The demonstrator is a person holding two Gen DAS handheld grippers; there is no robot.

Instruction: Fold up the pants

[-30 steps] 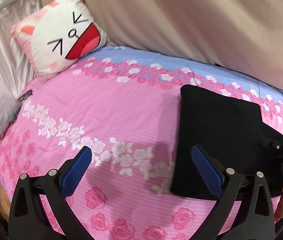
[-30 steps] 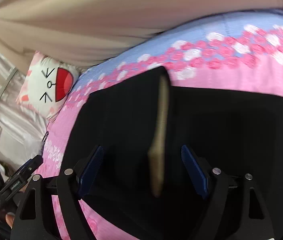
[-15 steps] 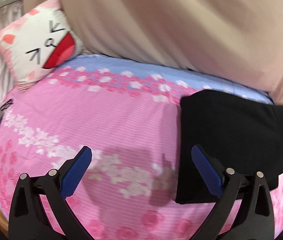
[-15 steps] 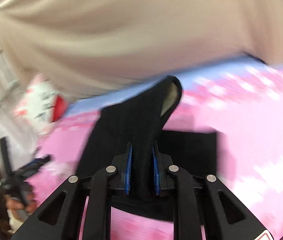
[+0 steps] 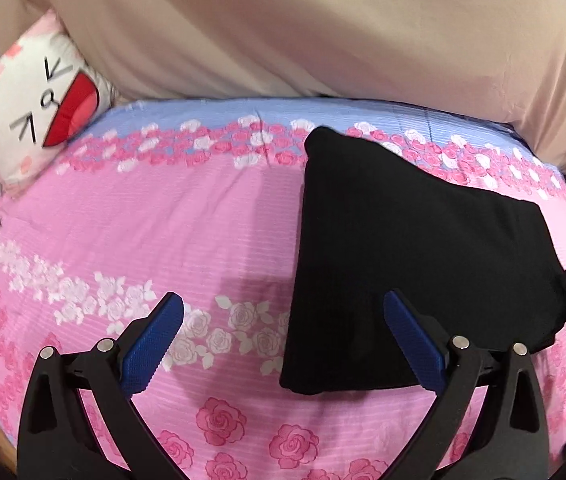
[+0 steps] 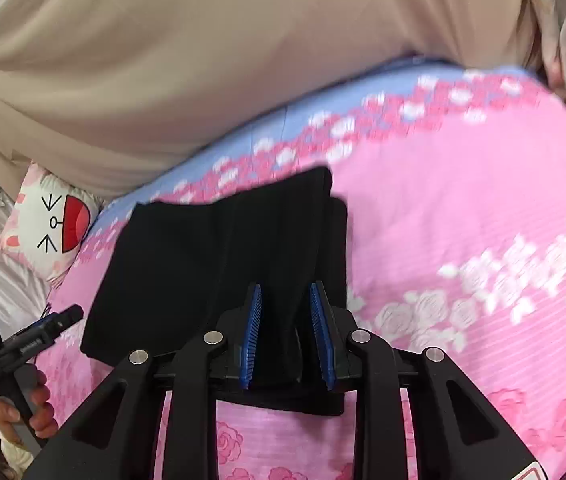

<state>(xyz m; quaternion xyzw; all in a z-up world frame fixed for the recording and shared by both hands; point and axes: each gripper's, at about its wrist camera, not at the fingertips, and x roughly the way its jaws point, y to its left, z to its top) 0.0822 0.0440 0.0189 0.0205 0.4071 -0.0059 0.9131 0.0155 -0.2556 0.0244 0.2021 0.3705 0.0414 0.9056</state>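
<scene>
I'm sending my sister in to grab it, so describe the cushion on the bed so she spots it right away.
Start at the bed with the pink rose-print sheet and look to its far left corner, against the beige curtain. The cushion leans there, well away from the folded black pants. It is the only thing with a face: white, a cartoon cat with a wide red mouth and pink ears.

Plain black folded fabric pants [image 5: 411, 248] lie on a pink bed sheet [image 5: 187, 224] printed with white and deep-pink roses, banded lilac-blue toward twelve o'clock. At ten o'clock, a white-and-pink square cartoon-cat pillow [image 5: 31, 108] shows a red mouth.
</scene>
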